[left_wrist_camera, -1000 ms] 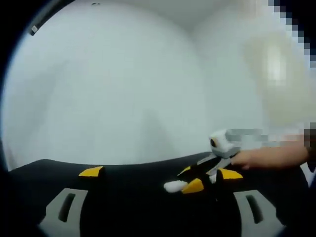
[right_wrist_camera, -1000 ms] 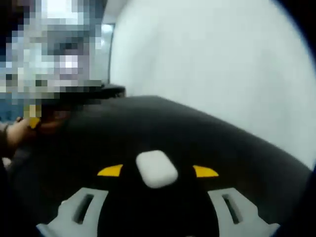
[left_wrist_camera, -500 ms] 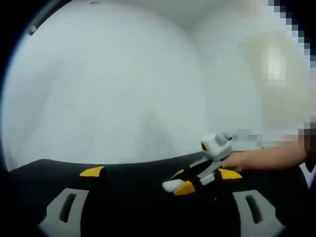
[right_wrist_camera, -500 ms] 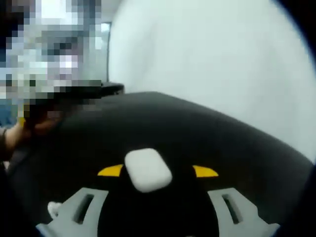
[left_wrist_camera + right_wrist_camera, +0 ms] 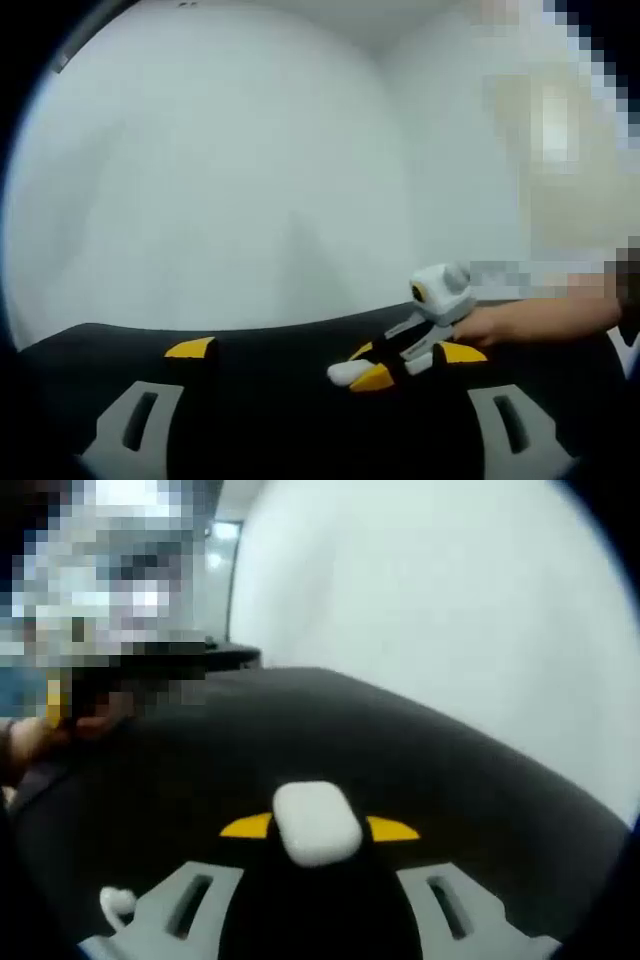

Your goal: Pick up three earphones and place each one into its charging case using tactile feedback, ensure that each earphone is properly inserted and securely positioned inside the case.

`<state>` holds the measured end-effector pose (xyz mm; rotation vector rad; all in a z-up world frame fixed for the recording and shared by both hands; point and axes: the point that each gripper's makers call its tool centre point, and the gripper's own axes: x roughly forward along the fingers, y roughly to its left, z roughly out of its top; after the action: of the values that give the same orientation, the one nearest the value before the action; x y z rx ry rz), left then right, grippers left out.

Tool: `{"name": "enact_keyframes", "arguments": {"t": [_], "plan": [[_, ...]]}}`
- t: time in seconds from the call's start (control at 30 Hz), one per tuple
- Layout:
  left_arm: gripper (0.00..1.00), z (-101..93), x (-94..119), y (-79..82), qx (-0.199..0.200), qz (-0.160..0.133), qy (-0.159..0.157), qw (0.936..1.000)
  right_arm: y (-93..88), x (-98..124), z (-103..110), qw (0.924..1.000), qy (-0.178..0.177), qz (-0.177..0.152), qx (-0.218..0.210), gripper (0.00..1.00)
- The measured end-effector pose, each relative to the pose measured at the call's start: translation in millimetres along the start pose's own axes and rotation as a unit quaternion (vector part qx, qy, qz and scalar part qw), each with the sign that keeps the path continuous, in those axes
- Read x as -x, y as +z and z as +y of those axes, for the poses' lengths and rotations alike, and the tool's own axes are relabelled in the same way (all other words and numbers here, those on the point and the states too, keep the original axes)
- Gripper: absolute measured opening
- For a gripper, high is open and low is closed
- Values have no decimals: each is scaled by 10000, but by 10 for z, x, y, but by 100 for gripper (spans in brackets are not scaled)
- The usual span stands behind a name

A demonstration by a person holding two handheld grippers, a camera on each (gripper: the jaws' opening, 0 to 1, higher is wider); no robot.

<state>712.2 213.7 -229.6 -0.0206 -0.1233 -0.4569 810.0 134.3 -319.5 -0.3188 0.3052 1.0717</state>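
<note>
Right gripper (image 5: 318,828) clenched on white charging case (image 5: 316,822); left gripper (image 5: 325,350) released. Earphone (image 5: 117,901) at 8 o'clock. Risk: smooth case slips sideways.

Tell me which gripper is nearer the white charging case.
Right. The right gripper has the charging case between its yellow tips; the left gripper sits apart, farther along the black table.

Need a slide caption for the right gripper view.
Right gripper closing around a white charging case on the black table.

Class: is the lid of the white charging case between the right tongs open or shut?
Shut: the white rounded charging case shows one smooth closed shell between the right tongs.
</note>
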Motion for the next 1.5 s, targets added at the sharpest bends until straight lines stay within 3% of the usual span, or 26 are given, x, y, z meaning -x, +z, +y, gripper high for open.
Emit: {"name": "enact_keyframes", "arguments": {"t": [0.3, 0.53, 0.7, 0.77, 0.8, 0.87, 0.97, 1.07, 1.1, 1.13, 1.2, 1.33, 1.5], "plan": [[82, 61, 8, -16, 20, 13, 59, 10000, 153, 107, 28, 9977, -288, 13, 615, 32], [82, 90, 14, -19, 36, 4, 75, 10000, 363, 411, 112, 9964, -321, -171, 768, 30], [81, 85, 37, -30, 32, 17, 55, 10000, 518, 803, 275, 9957, -350, -387, 762, 29], [81, 72, 54, -20, 50, -12, 26, 10000, 515, 978, 338, 9961, -470, -442, 600, 16], [81, 66, 58, -19, 51, -18, 16, 10000, 428, 1073, 376, 9952, -380, -271, 861, 16], [82, 54, 66, -21, 54, -23, -5, 10000, 414, 1164, 477, 9955, -331, -487, 739, 16], [82, 20, 76, -51, 10, 30, -36, 10000, 241, 1279, 614, 9958, -179, -456, 770, 16], [81, 10, 78, -50, -81, 19, -44, 10000, 167, 1422, 653, 9948, -261, -485, 862, 15], [81, 19, 78, -51, -91, 19, -32, 10000, 171, 1464, 660, 9947, -250, -498, 866, 15], [81, 30, 76, -61, -89, 38, -21, 10000, 192, 1503, 663, 9944, -246, -572, 853, 7], [81, 48, 73, -77, -90, 66, -11, 9999, 321, 1627, 610, 9920, -492, -924, 706, 3], [81, 70, 63, -87, -109, 76, 7, 9999, 395, 1766, 757, 9924, -212, -895, 818, 3], [81, 92, 61, -108, -120, 105, 29, 9999, 324, 1810, 716, 9922, -316, -791, 909, 3]]}}
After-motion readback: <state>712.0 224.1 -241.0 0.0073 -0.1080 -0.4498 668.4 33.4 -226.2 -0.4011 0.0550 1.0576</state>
